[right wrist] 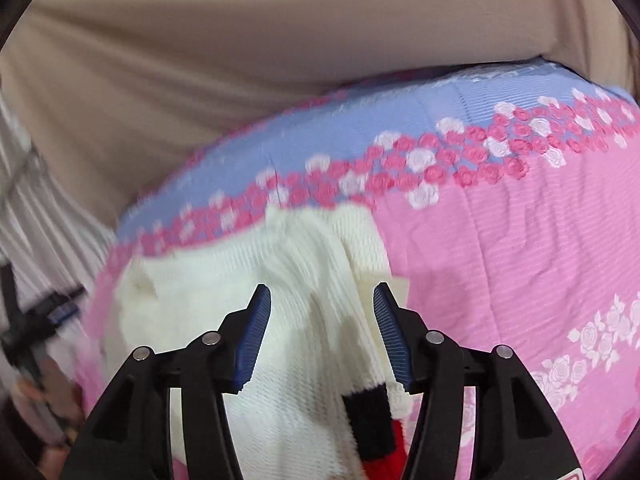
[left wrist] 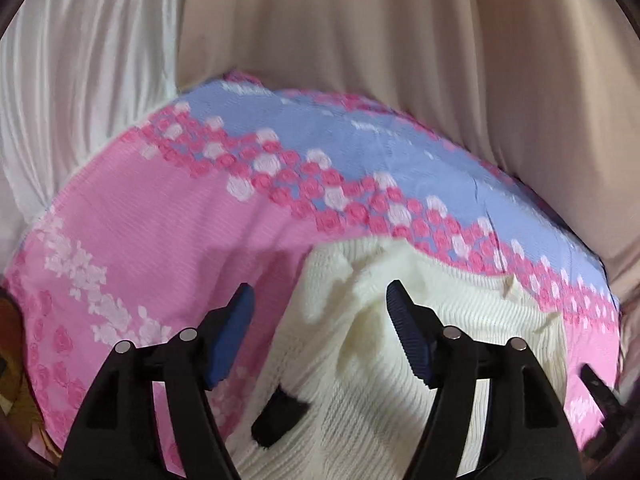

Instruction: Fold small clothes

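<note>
Cream knit sweater (left wrist: 372,360) lies bunched on the pink floral bedspread (left wrist: 140,248), long axis running away from both cameras. Left gripper (left wrist: 320,300) and right gripper (right wrist: 322,300) both hang over it, fingers spread wide, holding nothing.

Left gripper (left wrist: 320,300) is hovering with its jaws spread wide, the blue ribbed pads (left wrist: 408,332) facing each other and gripping nothing. Right gripper (right wrist: 322,300) is likewise hanging with jaws parted, its blue pads (right wrist: 254,336) clear of contact, both fingers pointing forward.
</note>
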`<action>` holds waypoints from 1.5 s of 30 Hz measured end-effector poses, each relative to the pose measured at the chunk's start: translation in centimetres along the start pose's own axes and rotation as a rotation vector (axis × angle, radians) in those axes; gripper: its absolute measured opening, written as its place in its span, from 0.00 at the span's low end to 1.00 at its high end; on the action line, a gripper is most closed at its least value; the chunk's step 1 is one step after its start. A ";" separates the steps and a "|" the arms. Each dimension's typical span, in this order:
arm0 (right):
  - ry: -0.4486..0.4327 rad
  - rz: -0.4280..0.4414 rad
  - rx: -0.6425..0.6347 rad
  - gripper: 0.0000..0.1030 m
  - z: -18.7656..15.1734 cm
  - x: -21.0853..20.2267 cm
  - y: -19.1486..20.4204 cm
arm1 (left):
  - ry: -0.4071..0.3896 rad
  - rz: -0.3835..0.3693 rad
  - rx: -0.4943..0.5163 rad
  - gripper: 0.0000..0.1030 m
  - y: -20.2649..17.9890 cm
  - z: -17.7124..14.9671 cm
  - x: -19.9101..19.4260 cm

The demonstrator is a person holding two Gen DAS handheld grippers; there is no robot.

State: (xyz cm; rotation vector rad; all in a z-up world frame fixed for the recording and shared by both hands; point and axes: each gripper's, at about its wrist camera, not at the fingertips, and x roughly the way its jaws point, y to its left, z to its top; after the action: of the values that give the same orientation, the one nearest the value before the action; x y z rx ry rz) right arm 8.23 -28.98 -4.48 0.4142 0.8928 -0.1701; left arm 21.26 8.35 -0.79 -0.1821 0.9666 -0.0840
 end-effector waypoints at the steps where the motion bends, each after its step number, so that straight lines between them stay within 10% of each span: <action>1: 0.017 -0.012 -0.034 0.52 0.2 0.9 0.6 | 0.008 0.010 0.002 0.64 0.0 -0.2 0.3; 4: 0.057 -0.030 -0.089 0.45 0.9 3.7 1.8 | 0.042 0.036 0.022 0.64 -0.7 -1.1 1.6; 5: 0.090 -0.036 -0.118 0.36 1.3 4.8 2.1 | 0.056 0.043 0.028 0.64 -0.9 -1.4 2.0; 6: 0.113 -0.040 -0.133 0.06 1.8 5.3 2.4 | 0.077 0.058 0.040 0.64 -1.2 -1.8 2.6; 7: 0.097 -0.024 -0.116 0.05 2.4 4.9 2.3 | 0.093 0.076 0.050 0.64 -1.3 -2.0 3.1; 11: -0.064 0.014 0.024 0.05 5.6 1.9 -0.1 | 0.106 0.161 0.088 0.64 -1.1 -2.8 4.5; 15: 0.101 -0.139 -0.003 0.06 5.0 5.7 -2.6 | 0.161 0.202 0.052 0.65 0.0 -3.1 6.5; 21: -0.069 -0.096 -0.027 0.39 2.2 0.6 1.0 | 0.089 0.126 0.027 0.65 -0.8 -1.5 4.1; 26: 0.022 -0.123 -0.168 0.51 1.8 4.0 4.1 | 0.131 0.141 0.086 0.64 -2.9 -0.9 7.2; 27: 0.039 -0.140 -0.182 0.51 1.9 5.0 4.0 | 0.149 0.154 0.100 0.51 -3.1 -0.9 8.3; 29: 0.081 -0.156 -0.187 0.38 2.0 6.8 3.4 | 0.168 0.158 0.106 0.32 -3.0 -0.8 9.4; 30: 0.114 -0.154 -0.171 0.00 2.4 7.6 2.8 | 0.159 0.159 0.093 0.25 -2.9 -0.4 9.5; 39: 0.058 -0.116 0.055 0.00 5.6 7.3 -0.8 | 0.180 0.205 0.056 0.23 -1.6 3.2 11.3; 45: -0.031 -0.071 0.066 0.31 2.4 1.3 -0.4 | 0.133 0.199 0.122 0.27 -2.3 2.5 7.5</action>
State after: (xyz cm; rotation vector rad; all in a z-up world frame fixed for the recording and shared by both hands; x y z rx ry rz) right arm 10.57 -30.33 -4.28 0.4406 0.8739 -0.2712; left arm 27.53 5.22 -5.02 0.0332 1.1035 0.0284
